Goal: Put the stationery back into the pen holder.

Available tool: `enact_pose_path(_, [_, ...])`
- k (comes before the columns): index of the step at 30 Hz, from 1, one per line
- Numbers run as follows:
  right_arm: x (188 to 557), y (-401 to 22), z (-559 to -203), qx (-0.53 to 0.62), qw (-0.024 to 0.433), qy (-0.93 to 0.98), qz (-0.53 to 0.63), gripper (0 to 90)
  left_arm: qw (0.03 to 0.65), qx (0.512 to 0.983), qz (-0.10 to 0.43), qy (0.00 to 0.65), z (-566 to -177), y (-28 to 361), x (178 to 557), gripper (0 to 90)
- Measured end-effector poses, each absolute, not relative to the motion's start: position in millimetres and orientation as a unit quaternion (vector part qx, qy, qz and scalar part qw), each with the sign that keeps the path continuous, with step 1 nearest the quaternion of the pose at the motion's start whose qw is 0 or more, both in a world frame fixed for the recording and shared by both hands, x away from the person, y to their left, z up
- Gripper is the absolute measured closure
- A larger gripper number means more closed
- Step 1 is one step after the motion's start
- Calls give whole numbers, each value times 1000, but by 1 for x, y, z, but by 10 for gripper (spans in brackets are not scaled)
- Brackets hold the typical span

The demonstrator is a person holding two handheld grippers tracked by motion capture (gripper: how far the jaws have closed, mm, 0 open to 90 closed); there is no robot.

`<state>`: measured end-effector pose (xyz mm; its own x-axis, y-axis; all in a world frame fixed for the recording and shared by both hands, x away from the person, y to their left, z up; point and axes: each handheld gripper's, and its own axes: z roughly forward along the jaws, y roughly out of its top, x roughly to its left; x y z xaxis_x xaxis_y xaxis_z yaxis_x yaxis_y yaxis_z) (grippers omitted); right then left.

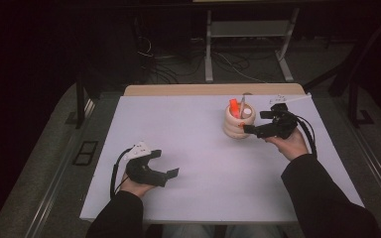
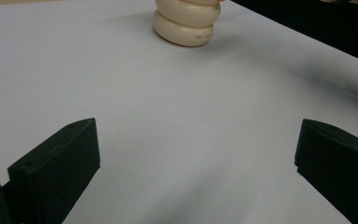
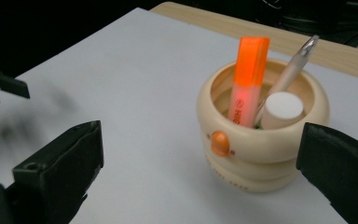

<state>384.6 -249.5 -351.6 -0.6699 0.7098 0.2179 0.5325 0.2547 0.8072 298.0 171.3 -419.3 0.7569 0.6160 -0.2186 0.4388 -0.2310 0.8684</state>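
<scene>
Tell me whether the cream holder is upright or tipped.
Upright. The holder stands flat on its base on the table, mouth up, with the orange highlighter and pen sticking out the top.

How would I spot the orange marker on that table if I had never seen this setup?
Start at the white table and find the cream ringed pen cup toward its far right, just ahead of the right gripper. Three things stand in the cup. The orange highlighter is the tall, flat-topped, bright one, unlike the slim silver pen and the short white cylinder beside it.
</scene>
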Motion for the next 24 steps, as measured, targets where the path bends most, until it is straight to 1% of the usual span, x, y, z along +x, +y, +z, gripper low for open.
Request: enact_pose_path(24, [328,-270,-364,392,102,787,466,2,520,781,81,338,-420,172,297,0])
